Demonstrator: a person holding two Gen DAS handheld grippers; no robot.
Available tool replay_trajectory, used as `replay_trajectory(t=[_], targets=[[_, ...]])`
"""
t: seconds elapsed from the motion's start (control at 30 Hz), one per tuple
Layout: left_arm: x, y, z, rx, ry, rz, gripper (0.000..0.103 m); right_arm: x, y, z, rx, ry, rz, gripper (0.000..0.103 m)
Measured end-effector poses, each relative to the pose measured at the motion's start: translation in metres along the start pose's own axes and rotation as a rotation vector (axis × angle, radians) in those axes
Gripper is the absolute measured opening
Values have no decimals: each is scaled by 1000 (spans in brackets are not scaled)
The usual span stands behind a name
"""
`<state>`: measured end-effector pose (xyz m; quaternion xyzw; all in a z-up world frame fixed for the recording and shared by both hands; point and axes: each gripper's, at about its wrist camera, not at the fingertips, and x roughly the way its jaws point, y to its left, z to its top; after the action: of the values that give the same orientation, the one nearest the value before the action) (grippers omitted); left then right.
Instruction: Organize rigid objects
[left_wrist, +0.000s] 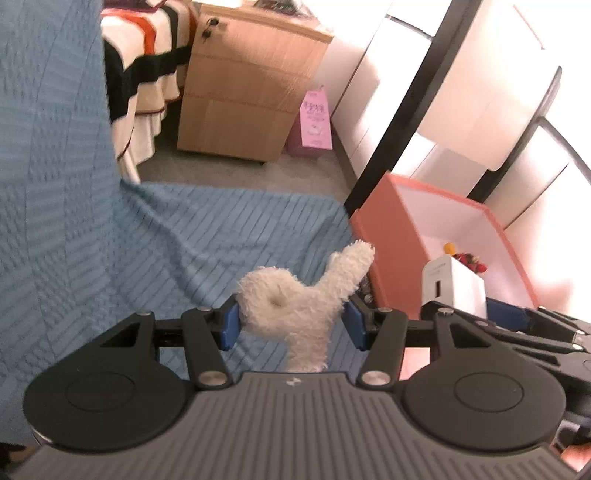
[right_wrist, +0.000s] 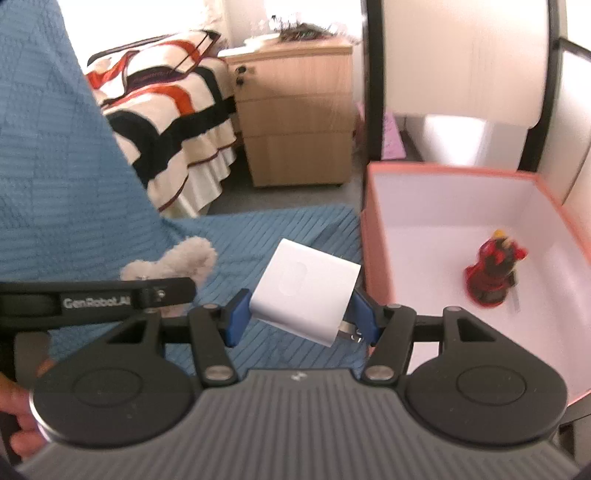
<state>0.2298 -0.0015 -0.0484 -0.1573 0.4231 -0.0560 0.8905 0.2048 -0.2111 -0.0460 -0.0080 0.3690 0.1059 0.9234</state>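
Both jaws clamped: left gripper (left_wrist: 291, 325) holds plush toy (left_wrist: 295, 299), right gripper (right_wrist: 301, 319) white charger (right_wrist: 306, 291).
Carrying step; next likely calls for releasing over pink box (right_wrist: 376, 229).

A blue quilted cover (left_wrist: 55, 184) fills the left side and spreads across the middle. Behind it stands a bed with a cream, black and orange striped blanket (right_wrist: 166, 122). Next to the bed is a light wooden cabinet (right_wrist: 295, 114) on a grey carpet floor (left_wrist: 295, 170). Bright light washes out the white panels with black frames (left_wrist: 461, 92) on the right
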Motion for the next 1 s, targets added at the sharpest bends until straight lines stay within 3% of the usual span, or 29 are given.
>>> replay_trajectory(t=[0.27,0.53,0.77,1.0], targets=[[-25,-48,35,48,-47,-29,61,-35,-33,36,30,-75,1,62],[-34,-109,66,25,-92,-97,61,-58,-71,67,55,-120,-32,62],[-23,-169,84,55,-83,-132,61,-69,-102,83,64,-146,-81,62],[8,-207,83,100,-52,-142,61,-75,-144,73,98,-153,-118,62]])
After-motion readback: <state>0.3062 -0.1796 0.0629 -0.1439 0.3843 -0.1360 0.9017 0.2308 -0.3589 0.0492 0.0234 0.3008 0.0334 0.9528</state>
